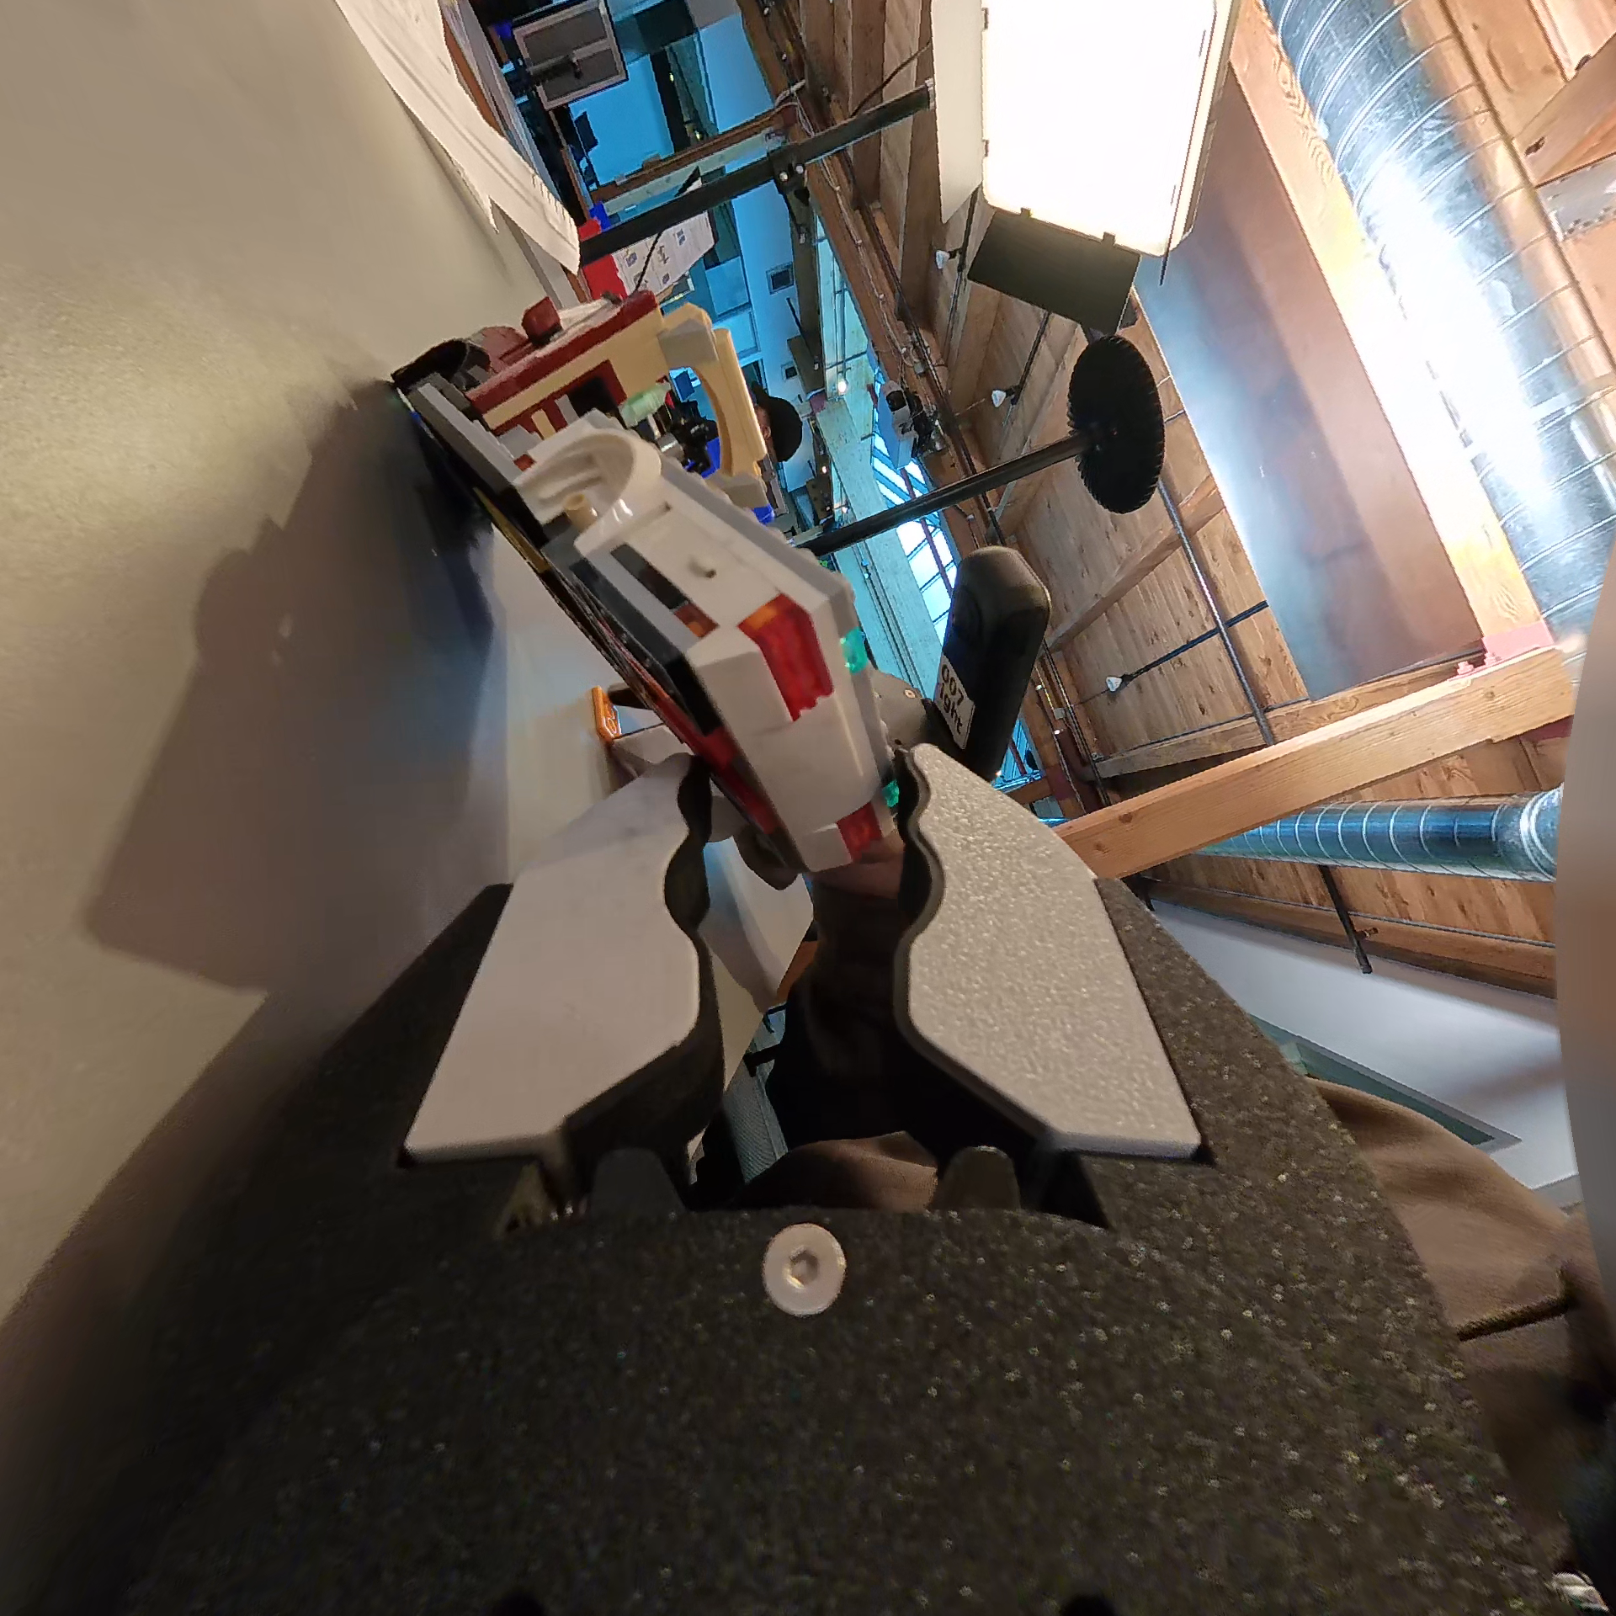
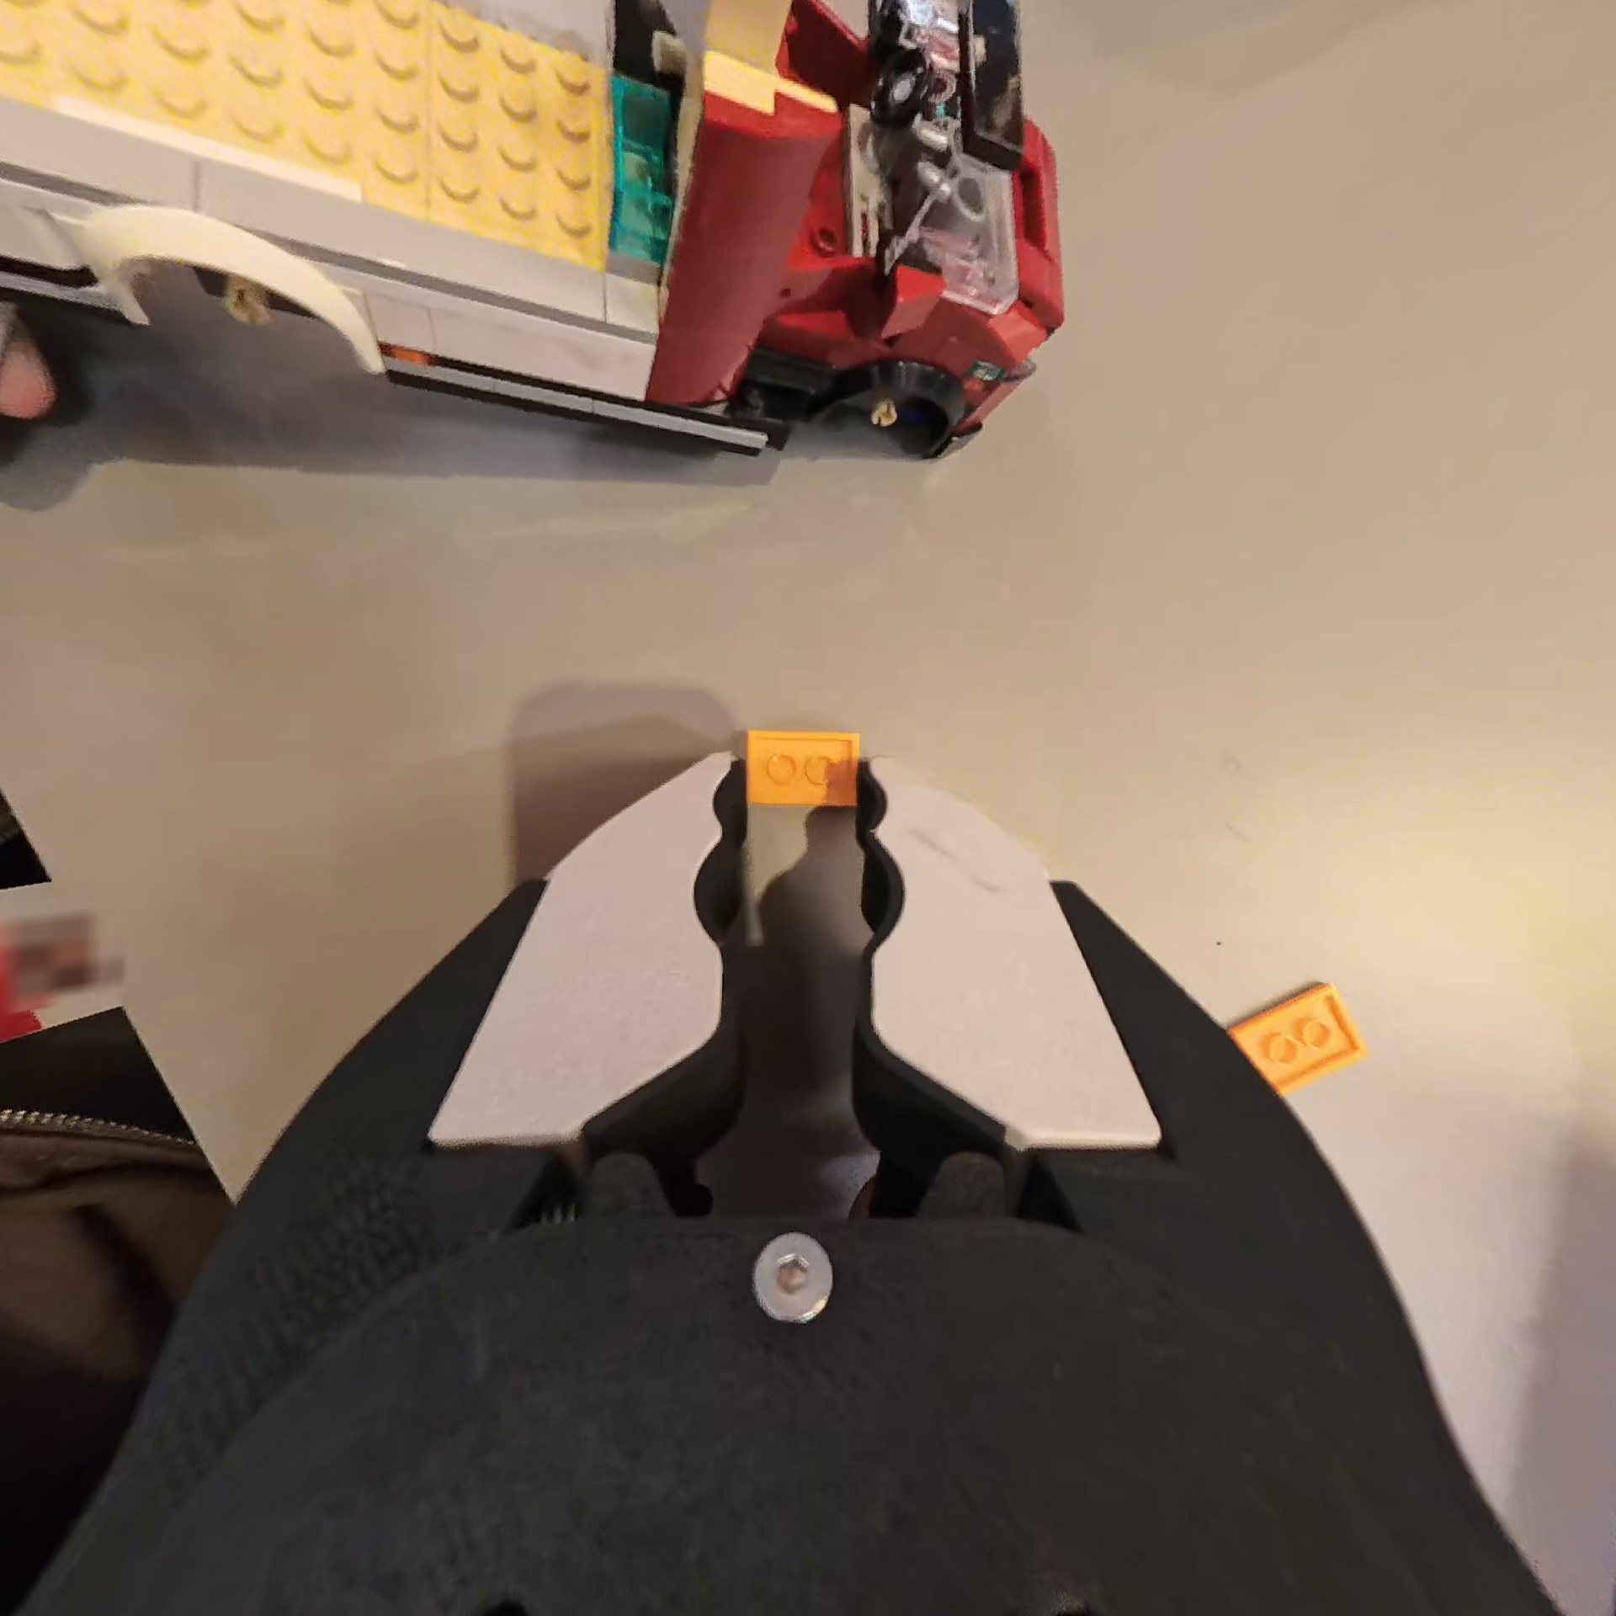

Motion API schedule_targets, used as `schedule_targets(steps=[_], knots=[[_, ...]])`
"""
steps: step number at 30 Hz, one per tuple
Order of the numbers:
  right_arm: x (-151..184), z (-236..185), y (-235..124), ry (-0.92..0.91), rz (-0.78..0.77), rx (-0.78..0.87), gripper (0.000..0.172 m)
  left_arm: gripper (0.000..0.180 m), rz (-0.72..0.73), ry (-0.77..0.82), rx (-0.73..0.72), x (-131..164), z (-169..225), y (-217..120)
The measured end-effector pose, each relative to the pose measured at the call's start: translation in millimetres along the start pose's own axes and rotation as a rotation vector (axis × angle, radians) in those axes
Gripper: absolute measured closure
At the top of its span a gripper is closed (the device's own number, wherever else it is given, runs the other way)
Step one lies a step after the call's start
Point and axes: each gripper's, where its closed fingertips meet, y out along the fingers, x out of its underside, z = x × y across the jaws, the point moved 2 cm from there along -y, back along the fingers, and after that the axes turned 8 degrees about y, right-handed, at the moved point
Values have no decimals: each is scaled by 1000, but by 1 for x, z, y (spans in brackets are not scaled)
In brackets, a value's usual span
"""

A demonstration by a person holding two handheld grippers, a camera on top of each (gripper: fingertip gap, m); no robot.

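White, grey and red plastic bricks make up the toy truck (image 1: 700, 612), whose rear end is clamped between the left gripper's (image 1: 800, 787) pads, its length running away along the pale table (image 1: 175, 437). The other tool's black body carries a small white label.

In the right wrist view, the right gripper (image 2: 803, 774) points straight down, jaws closed on a small orange plate (image 2: 803, 768) lying crosswise between the fingertips. A second orange plate (image 2: 1299, 1036) lies well right; the truck stands beyond.
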Motion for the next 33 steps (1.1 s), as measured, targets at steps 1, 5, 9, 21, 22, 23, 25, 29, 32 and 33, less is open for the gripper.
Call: schedule_targets(steps=[1, 5, 9, 21, 22, 23, 25, 29, 32, 33], knots=[[-1, 1, 0, -4, -2, 8, 148, 139, 0, 0, 2, 0, 0, 0], [-19, -3, -16, -219, 150, 119, 148, 139, 1, 2, 7, -1, 1, -2], [-33, -17, -48, -329, 274, 158, 139, 139, 3, 4, 9, -2, 1, -2], [0, -13, -31, -211, 123, 36, 135, 139, 6, 5, 10, -2, 1, -2], [1, -15, -27, -179, 109, 16, 135, 139, 5, 5, 9, -2, 1, -2], [1, -17, -23, -146, 101, 0, 135, 139, 5, 6, 9, -2, 1, -2], [1, -21, -16, -96, 76, -28, 135, 139, 5, 7, 9, -2, 1, -2], [6, -23, -3, -78, 10, -20, 134, 139, 4, 9, 10, -1, 1, -2], [4, -22, -2, -68, 4, -7, 138, 139, 6, 5, 12, -2, 1, -2], [4, -24, -2, -72, -2, -15, 142, 139, 5, 1, 11, -2, 1, -2]])
